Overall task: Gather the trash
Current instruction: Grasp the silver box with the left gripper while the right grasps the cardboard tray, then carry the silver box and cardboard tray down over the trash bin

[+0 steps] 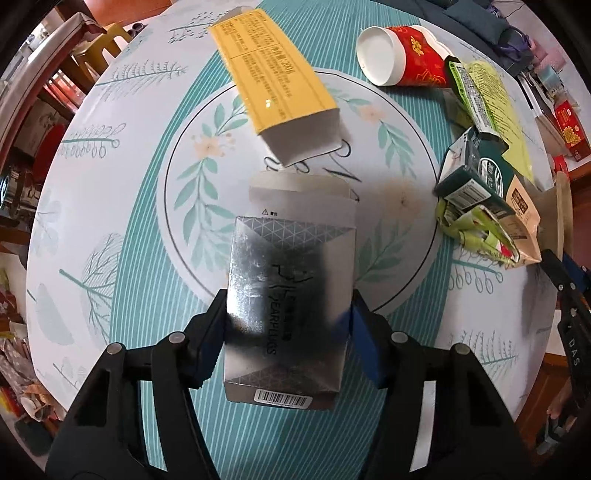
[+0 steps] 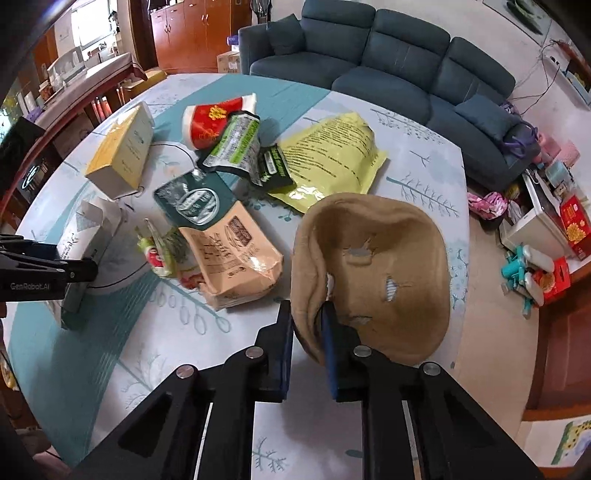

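Observation:
A silver earplugs box (image 1: pixel 291 280) stands on the round table (image 1: pixel 110 206) with my left gripper (image 1: pixel 288 314) straight above it, both pads pressed against its sides. The right wrist view shows that box (image 2: pixel 88 229) at the far left. My right gripper (image 2: pixel 306 328) is shut on the near rim of a tan felt basket (image 2: pixel 388 266), which is tipped with its opening toward the camera. Loose trash lies between them: a yellow carton (image 2: pixel 122 147), a red paper cup (image 2: pixel 210 122), a yellow-green pouch (image 2: pixel 332 155), a beige and green bag (image 2: pixel 229 243) and crumpled wrappers (image 2: pixel 159 251).
The table wears a teal and white leaf-print cloth (image 2: pixel 184 369). A dark blue sofa (image 2: pixel 388 59) stands beyond its far edge. Boxes and toys (image 2: pixel 535 266) clutter the floor at the right, and wooden cabinets (image 2: pixel 184 33) line the back wall.

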`<state>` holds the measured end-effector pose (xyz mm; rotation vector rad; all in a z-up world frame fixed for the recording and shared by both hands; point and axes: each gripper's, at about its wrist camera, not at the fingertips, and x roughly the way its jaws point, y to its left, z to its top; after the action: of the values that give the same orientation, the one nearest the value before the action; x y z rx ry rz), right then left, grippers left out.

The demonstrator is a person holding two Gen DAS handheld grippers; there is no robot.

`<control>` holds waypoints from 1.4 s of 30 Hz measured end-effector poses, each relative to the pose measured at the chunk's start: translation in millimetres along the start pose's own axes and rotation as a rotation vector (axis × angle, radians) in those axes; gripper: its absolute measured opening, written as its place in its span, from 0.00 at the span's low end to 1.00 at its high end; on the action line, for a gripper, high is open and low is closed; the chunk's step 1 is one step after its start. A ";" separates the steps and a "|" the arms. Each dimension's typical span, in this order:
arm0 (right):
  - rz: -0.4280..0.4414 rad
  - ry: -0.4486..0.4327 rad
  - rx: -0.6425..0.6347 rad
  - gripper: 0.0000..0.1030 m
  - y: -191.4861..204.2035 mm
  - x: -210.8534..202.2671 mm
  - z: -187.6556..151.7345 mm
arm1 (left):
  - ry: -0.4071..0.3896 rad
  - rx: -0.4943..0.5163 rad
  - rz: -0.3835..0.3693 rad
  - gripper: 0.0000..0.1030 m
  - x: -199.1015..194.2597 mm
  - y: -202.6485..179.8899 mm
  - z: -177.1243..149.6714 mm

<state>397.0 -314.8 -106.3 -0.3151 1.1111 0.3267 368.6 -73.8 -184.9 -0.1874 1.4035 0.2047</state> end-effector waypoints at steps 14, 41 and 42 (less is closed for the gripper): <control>0.228 -0.027 0.300 0.11 20.5 -70.3 -31.5 | -0.087 0.041 -0.045 0.56 -67.1 35.8 -32.1; 0.098 -0.236 0.548 0.11 240.4 -241.4 -167.6 | -0.352 0.286 -0.261 0.56 -193.0 211.5 -161.1; 0.092 -0.239 0.555 0.11 249.0 -246.7 -174.6 | -0.356 0.299 -0.260 0.56 -194.6 216.0 -165.6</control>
<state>52.3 -183.6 25.4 0.2618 0.9371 0.1216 125.9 87.7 -20.6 -0.0787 1.0279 -0.1808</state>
